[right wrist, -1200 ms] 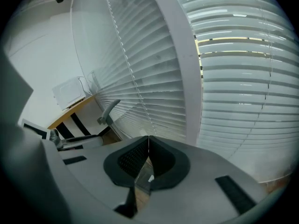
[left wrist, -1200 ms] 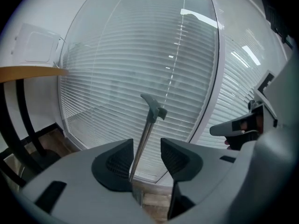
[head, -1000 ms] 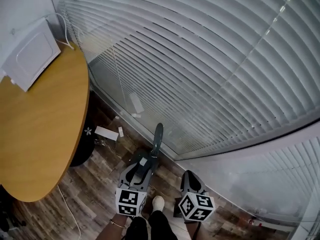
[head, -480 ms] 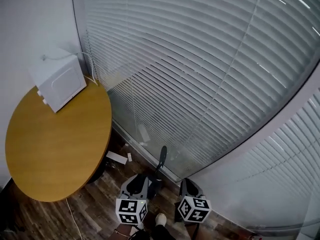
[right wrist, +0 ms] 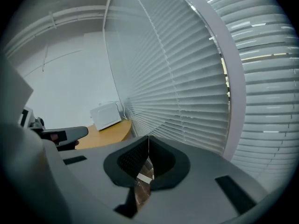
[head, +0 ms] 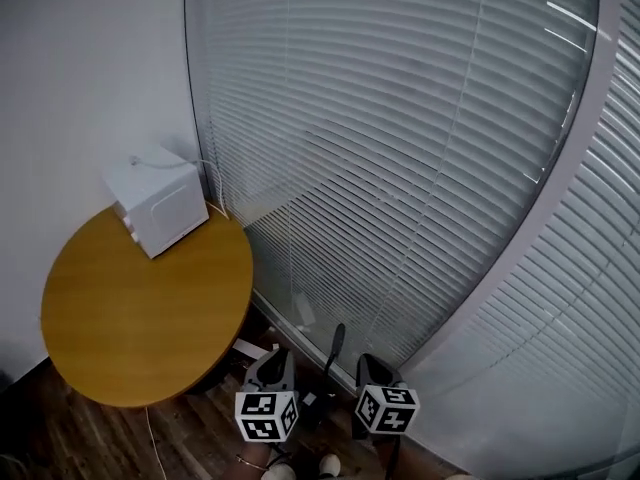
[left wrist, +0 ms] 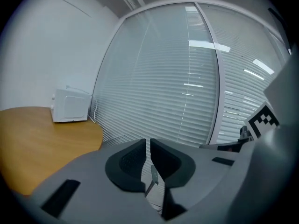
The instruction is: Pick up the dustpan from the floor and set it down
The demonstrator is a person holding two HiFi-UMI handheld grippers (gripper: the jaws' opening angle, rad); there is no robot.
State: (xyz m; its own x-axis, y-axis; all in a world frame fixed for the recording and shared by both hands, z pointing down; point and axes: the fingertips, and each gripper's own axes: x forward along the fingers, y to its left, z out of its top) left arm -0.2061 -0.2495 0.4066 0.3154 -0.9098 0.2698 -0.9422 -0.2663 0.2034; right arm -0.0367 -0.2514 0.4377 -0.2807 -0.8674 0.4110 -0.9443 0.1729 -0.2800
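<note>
The dark dustpan (head: 318, 404) stands on the wooden floor against the blinds, its handle (head: 337, 340) pointing up. Both grippers are held above it at the bottom of the head view. My left gripper (head: 272, 366) is left of the handle. Its jaws are closing to a narrow slit with nothing between them (left wrist: 148, 153). Through that slit the dustpan handle (left wrist: 153, 175) shows far below. My right gripper (head: 374, 372) is right of the handle, with its jaws together and nothing in them (right wrist: 148, 154).
A round wooden table (head: 140, 318) stands at the left with a white box (head: 155, 200) and its cable at the far edge. Window blinds (head: 400, 168) fill the back and right. White scraps (head: 250, 348) lie on the floor beside the table. A shoe tip (head: 328, 465) shows below.
Both grippers have risen away from the floor and the view has tilted up toward the wall. The left jaws have drawn in from wide to a slit. The dustpan has stayed by the blinds.
</note>
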